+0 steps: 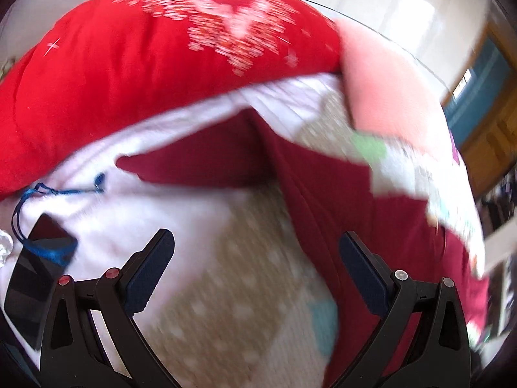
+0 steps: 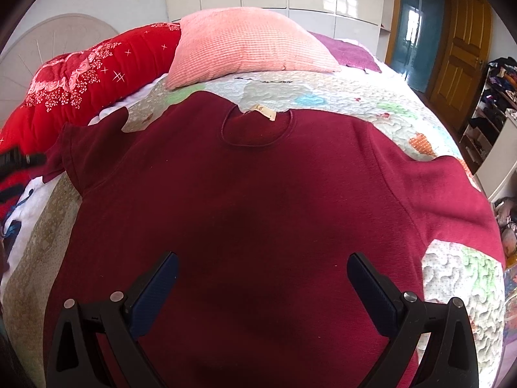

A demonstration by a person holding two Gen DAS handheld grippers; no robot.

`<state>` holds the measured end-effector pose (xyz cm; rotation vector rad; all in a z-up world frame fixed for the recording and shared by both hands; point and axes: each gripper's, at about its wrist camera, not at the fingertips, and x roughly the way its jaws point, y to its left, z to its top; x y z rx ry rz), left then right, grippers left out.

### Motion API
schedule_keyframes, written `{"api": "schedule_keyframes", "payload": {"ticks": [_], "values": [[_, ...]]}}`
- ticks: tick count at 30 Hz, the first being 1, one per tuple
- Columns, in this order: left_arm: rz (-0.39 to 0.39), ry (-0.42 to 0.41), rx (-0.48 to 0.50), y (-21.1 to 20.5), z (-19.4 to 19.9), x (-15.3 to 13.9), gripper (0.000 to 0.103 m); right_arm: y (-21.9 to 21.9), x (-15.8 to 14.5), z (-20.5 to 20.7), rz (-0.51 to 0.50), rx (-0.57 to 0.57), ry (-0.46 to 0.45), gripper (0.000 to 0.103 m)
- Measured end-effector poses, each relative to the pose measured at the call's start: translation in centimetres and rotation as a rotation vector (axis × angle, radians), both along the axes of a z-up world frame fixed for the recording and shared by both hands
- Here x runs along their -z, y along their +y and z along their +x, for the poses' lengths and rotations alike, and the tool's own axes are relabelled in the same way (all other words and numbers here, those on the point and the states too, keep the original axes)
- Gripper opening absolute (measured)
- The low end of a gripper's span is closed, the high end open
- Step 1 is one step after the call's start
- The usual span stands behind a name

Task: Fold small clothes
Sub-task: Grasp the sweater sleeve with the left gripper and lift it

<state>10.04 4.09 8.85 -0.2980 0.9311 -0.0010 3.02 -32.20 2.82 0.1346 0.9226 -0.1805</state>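
Note:
A dark red short-sleeved shirt (image 2: pixel 258 200) lies spread flat on the quilted bed cover (image 2: pixel 458 291), neck opening with a tan label toward the pillow. My right gripper (image 2: pixel 262 271) is open and empty, hovering over the shirt's lower middle. My left gripper (image 1: pixel 257 249) is open and empty, at the shirt's left side; the left sleeve (image 1: pixel 200 158) and side edge (image 1: pixel 339 213) show blurred ahead of it. The left gripper's tip also shows at the left edge of the right wrist view (image 2: pixel 19 160), beside the left sleeve.
A pink pillow (image 2: pixel 248 45) and a red flowered quilt (image 2: pixel 87 77) lie at the head of the bed. A dark phone (image 1: pixel 35 278) with a blue cord lies left. Wardrobe, wooden door (image 2: pixel 458 48) and cluttered shelves (image 2: pixel 491 103) stand beyond the bed.

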Motion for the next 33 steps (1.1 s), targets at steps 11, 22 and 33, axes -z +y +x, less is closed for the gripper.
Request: {"api": "schedule_keyframes", "payload": {"ticks": [11, 22, 33], "values": [[-0.446, 0.109, -0.333, 8.8, 6.2, 3.3, 0.101, 0.3, 1.2, 1.0, 0.022, -0.037, 0.042, 0.103], [-0.356, 0.126, -0.410, 9.4, 9.1, 6.8, 0.034, -0.1, 1.9, 1.2, 0.083, -0.051, 0.065, 0.103], [-0.389, -0.150, -0.113, 6.4, 5.0, -3.6, 0.010, -0.8, 1.4, 0.6, 0.122, -0.032, 0.044, 0.103]]}}
